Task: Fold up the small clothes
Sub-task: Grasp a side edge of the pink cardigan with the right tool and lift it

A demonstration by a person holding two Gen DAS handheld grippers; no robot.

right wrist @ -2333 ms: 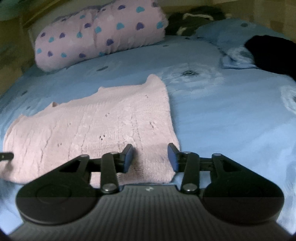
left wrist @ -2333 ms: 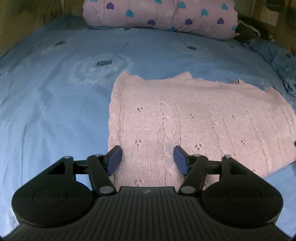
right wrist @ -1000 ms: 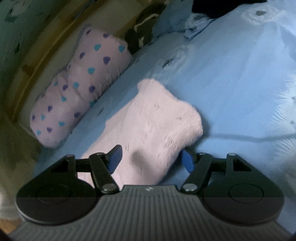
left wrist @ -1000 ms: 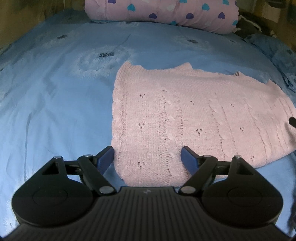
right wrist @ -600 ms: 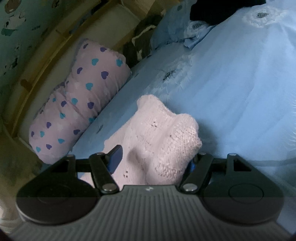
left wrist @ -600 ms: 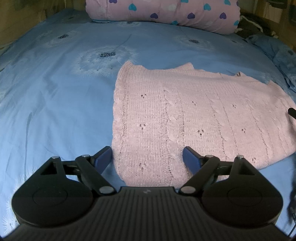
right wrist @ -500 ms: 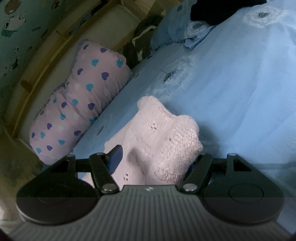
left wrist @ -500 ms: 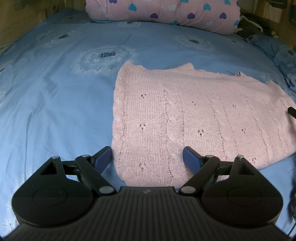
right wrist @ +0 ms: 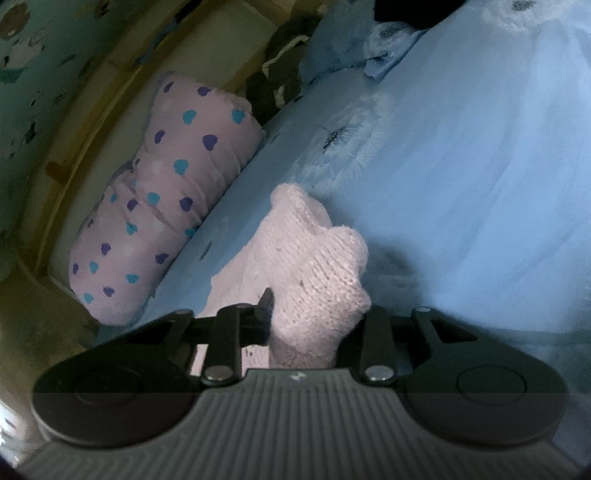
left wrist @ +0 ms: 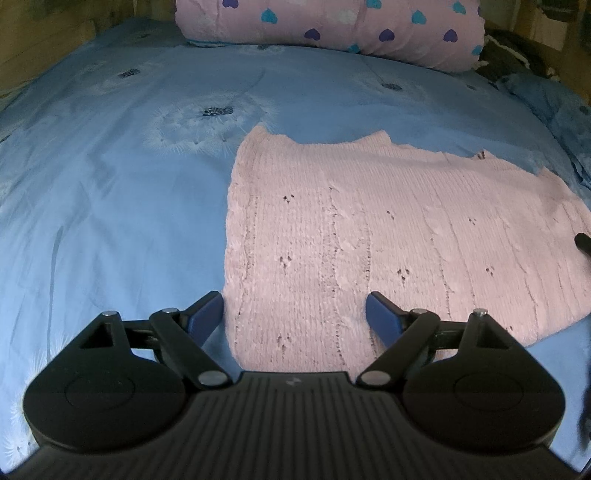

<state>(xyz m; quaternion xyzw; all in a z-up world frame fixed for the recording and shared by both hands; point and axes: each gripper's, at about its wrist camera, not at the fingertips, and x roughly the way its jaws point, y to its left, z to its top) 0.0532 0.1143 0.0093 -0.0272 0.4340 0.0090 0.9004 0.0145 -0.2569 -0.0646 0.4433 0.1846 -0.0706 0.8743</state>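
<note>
A pink knitted garment (left wrist: 388, 236) lies spread flat on the blue bedsheet (left wrist: 110, 206). My left gripper (left wrist: 295, 314) is open, its blue fingers astride the garment's near left corner, low over it. My right gripper (right wrist: 314, 317) is shut on the pink garment's right edge (right wrist: 317, 266), which bunches up between the jaws and is lifted off the sheet. A tip of the right gripper shows at the right edge of the left wrist view (left wrist: 583, 242).
A pink pillow with blue and purple hearts (left wrist: 332, 29) lies at the head of the bed, also in the right wrist view (right wrist: 166, 199). Crumpled blue bedding (right wrist: 351, 48) and dark clothes (right wrist: 277, 85) sit at the far right. A wooden frame (left wrist: 44, 44) borders the bed.
My right gripper has closed on the garment's right edge, bunched it and lifted it. My left gripper has opened wider and stays by the near left corner.
</note>
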